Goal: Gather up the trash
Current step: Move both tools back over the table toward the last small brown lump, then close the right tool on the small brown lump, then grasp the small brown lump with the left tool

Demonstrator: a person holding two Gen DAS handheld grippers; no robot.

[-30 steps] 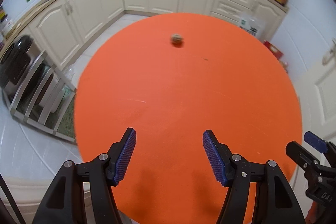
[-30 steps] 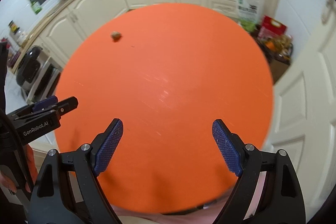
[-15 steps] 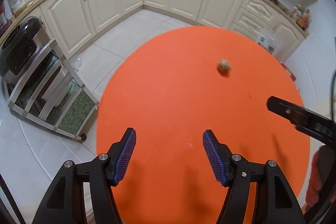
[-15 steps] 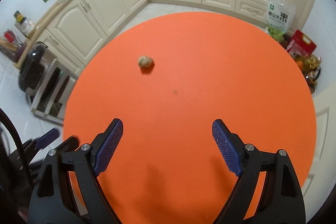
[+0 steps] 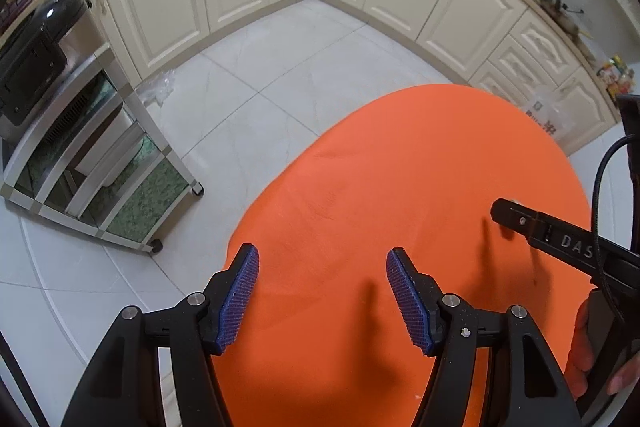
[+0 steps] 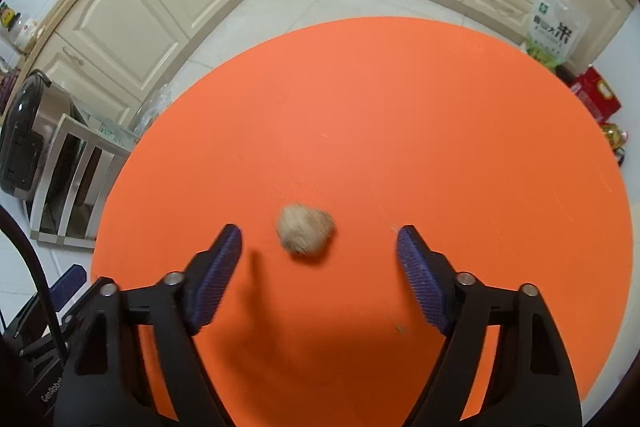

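- The right claw (image 6: 319, 255) points steeply down over the round orange table (image 6: 460, 147); its jaws have just been closing and stand narrower than half a second ago, yet still parted; the pads press on nothing.
- The trash, a small crumpled beige wad (image 6: 306, 230), lies on the table just beyond the tips and between the two blue pads, nearer the left pad, touching neither; half a second ago it sat well ahead of this claw, up and to the left, so the claw has come down over it.
- The left claw (image 5: 322, 289) stands about half open and empty, the same gap as in the earlier frames; only bare orange cloth shows between its pads.
- The left view now takes in far more white tiled floor (image 5: 256, 83) and a steel rack (image 5: 100, 163) than before; the table edge now runs just beside the left pad, so this claw has drifted toward the table's rim.
- In the left view the right claw's black finger (image 5: 520, 221) reaches in from the right, covering the wad; a hand (image 5: 588, 347) grips the handle below it.
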